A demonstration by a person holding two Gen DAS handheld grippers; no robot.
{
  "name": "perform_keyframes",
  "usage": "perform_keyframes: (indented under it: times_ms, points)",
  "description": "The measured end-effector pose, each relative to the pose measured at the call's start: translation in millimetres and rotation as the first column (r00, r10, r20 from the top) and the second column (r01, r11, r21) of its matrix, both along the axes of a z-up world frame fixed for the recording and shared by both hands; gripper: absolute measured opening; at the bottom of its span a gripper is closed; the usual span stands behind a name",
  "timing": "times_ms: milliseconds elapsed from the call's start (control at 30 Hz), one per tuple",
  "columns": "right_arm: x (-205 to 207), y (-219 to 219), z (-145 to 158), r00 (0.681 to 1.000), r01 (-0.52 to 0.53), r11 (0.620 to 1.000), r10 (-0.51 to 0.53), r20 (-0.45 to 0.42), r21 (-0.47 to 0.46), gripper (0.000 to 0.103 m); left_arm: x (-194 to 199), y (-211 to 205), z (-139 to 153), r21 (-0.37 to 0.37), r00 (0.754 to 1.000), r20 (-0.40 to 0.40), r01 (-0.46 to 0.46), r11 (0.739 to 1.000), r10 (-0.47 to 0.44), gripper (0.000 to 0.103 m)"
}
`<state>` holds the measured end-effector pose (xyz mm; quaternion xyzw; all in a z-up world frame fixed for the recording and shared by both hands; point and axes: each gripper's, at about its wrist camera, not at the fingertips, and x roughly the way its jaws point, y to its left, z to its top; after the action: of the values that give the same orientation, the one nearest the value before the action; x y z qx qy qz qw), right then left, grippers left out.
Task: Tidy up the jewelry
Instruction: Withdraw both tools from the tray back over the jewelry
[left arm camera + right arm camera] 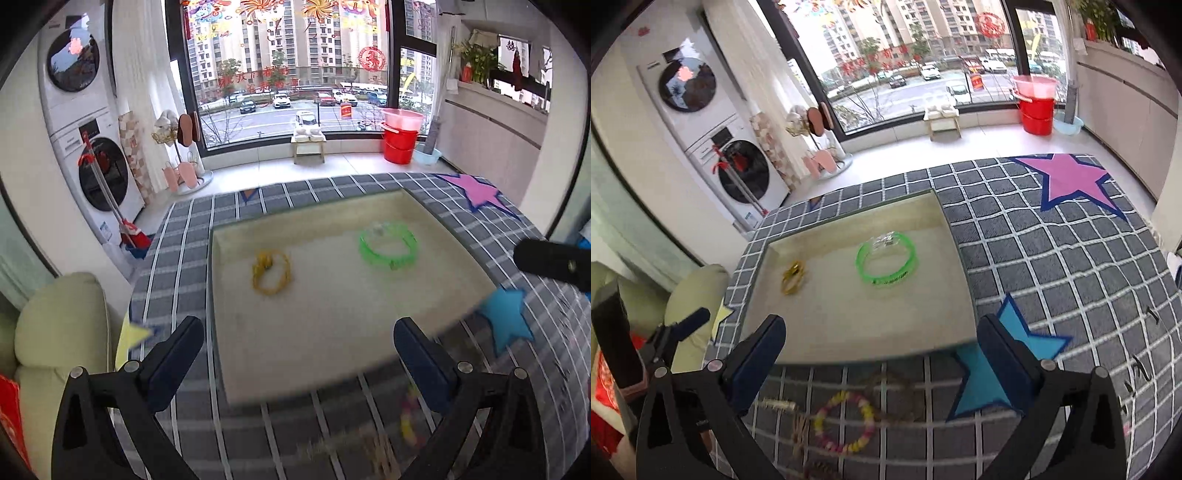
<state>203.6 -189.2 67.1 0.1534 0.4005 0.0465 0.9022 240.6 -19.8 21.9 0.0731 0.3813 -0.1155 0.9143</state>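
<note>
A shallow beige tray (236,332) (945,218) lies on the checked tablecloth. In it are a yellow bracelet (270,272) (793,277) at the left and a green bangle (388,245) (887,263) at the right, with a small clear piece (886,239) at the bangle's far rim. A pink and yellow beaded bracelet (845,424) (408,415) lies on the cloth in front of the tray, beside brown braided cords (798,424). My left gripper (297,354) is open and empty over the tray's near edge. My right gripper (882,354) is open and empty above the beaded bracelet.
The cloth (1052,266) bears a pink star (1067,177), a blue star (993,373) and a yellow star (129,339). A cream chair (55,332) stands left of the table. Stacked washers, a mop and red buckets (400,142) stand on the floor beyond.
</note>
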Motion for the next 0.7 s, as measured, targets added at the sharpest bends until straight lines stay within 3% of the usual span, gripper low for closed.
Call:
perform_keyframes:
  times_ms: [267,533,700]
  points:
    - [-65.1,-1.0,1.6,0.999,0.024,0.998,-0.026,0.047,0.051,0.103,-64.0,27.8,-8.7,-0.058,0.998,-0.036,-0.044,0.997,0.042,0.103]
    - [-104.4,2.7,-24.4,0.994,-0.029,0.999,0.031,-0.105,0.026,0.103,-114.2,33.4,-22.3,-0.046,0.999,-0.050,-0.024,0.999,0.022,0.103]
    - [-130.3,1.3,-48.7,0.985,-0.014,1.000,0.011,-0.169,-0.016,0.103,-133.6,26.7,-37.5,-0.025,0.996,-0.087,-0.003,1.000,0.000,0.103]
